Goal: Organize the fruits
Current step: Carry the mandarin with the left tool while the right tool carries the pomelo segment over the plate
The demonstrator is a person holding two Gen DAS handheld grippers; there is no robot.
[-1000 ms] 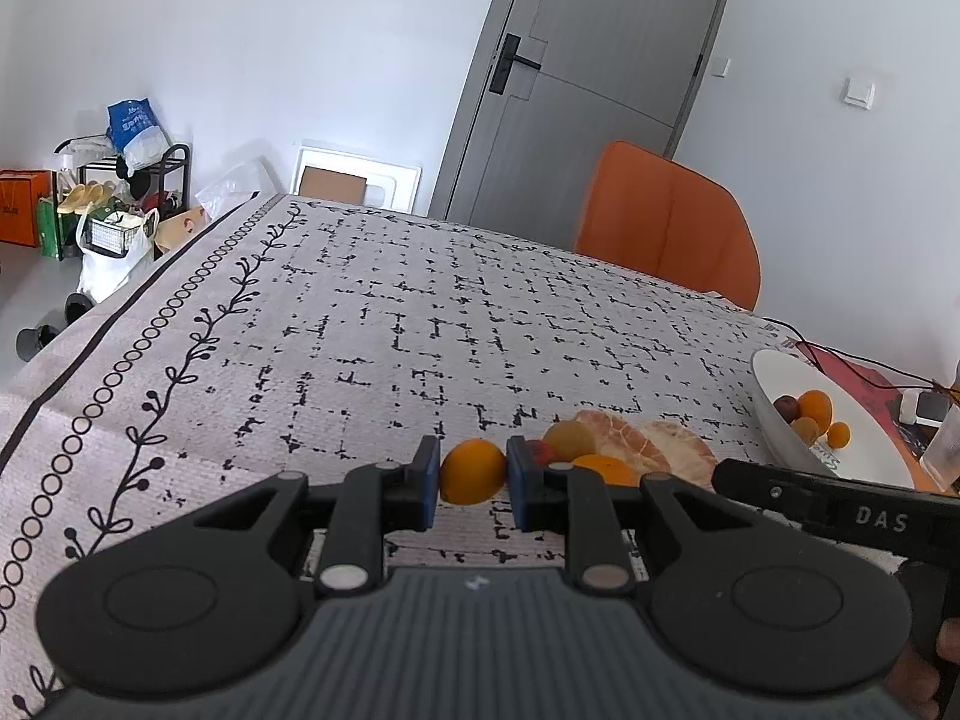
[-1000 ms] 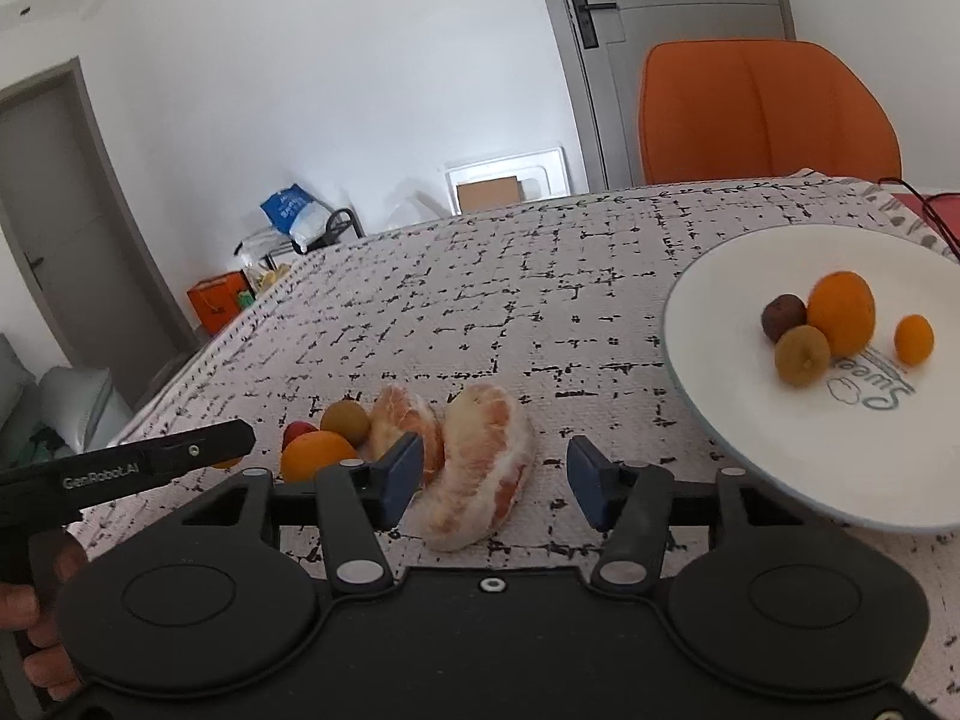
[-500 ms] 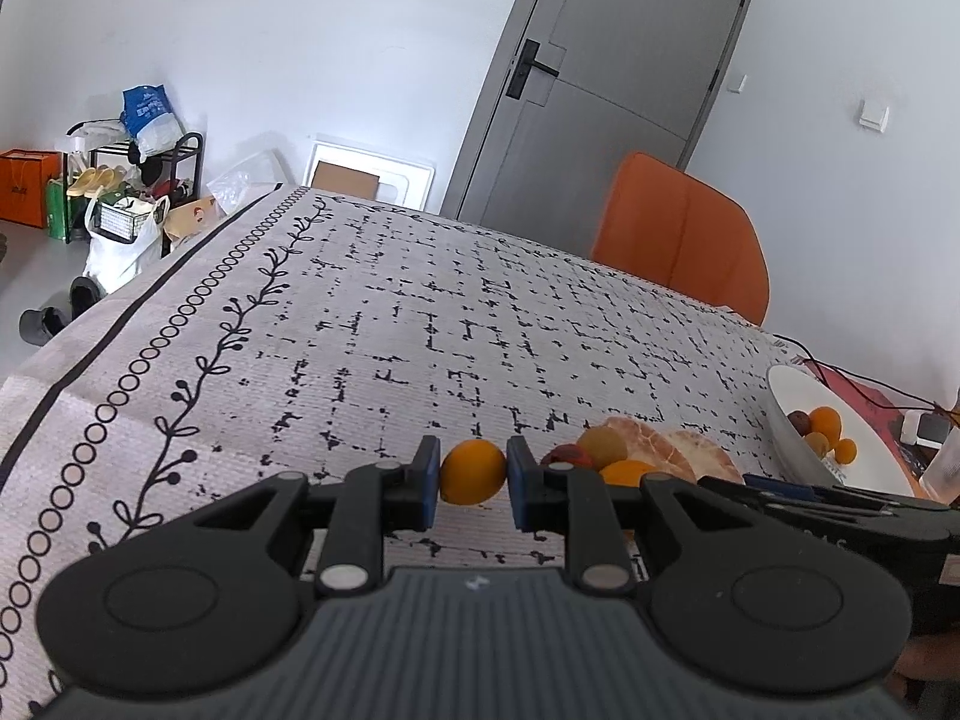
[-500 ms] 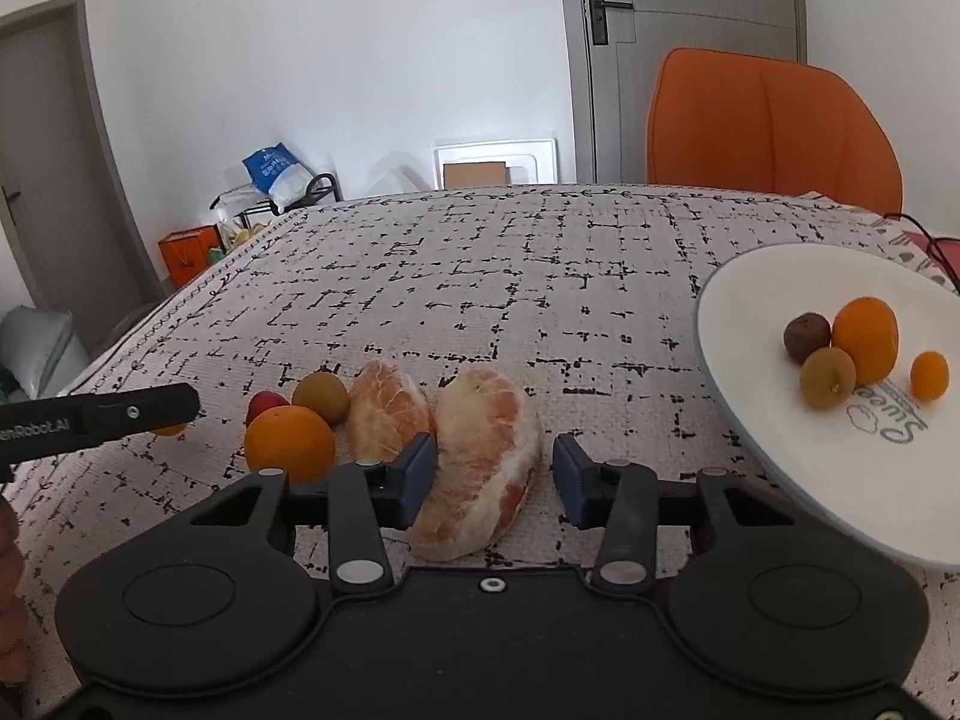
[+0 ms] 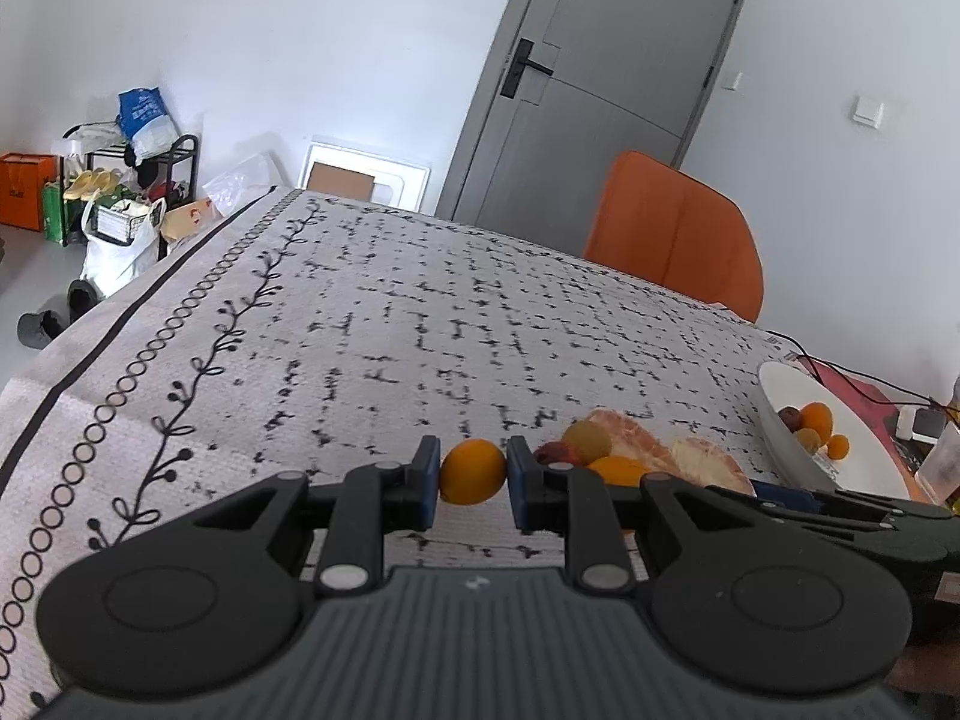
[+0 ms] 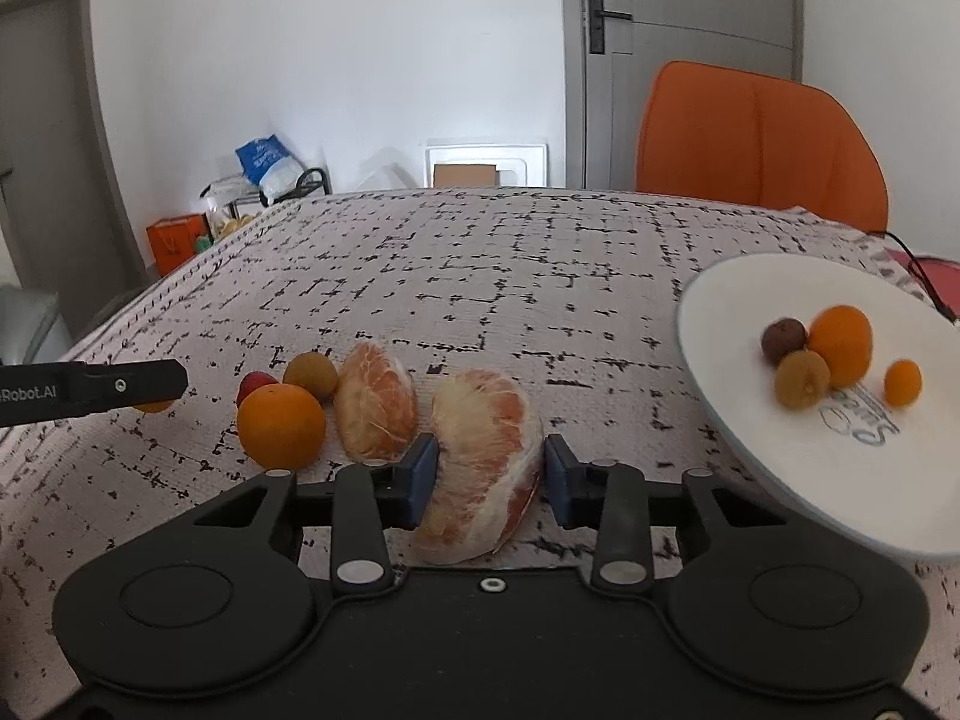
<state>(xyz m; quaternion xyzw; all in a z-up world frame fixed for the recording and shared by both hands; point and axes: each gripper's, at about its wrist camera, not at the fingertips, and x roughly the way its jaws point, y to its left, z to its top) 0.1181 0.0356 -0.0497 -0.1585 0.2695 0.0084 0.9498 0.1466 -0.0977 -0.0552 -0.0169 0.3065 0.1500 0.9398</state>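
My left gripper [image 5: 472, 476] is shut on a small orange fruit [image 5: 472, 468], held just above the patterned tablecloth [image 5: 372, 336]. In the right wrist view one left finger [image 6: 120, 387] shows at the far left. My right gripper [image 6: 489, 474] is closing on a peeled pomelo piece [image 6: 483, 450] lying on the cloth, and both pads touch its sides. Left of it lie a second pomelo piece [image 6: 375, 408], an orange [image 6: 281, 423], a brownish-green fruit [image 6: 310, 375] and a small red fruit [image 6: 255, 384]. A white plate [image 6: 750, 288] at the right holds several small fruits.
An orange chair [image 6: 756, 144] stands behind the table's far edge, in front of a grey door [image 6: 690, 60]. A dark cable [image 6: 924, 288] and a red item lie beyond the plate. The table's left edge [image 5: 120, 324] drops to floor clutter.
The right jaws have narrowed from well apart to touching the pomelo piece, and the right view has rolled level. The left gripper kept its grip on the small orange fruit.
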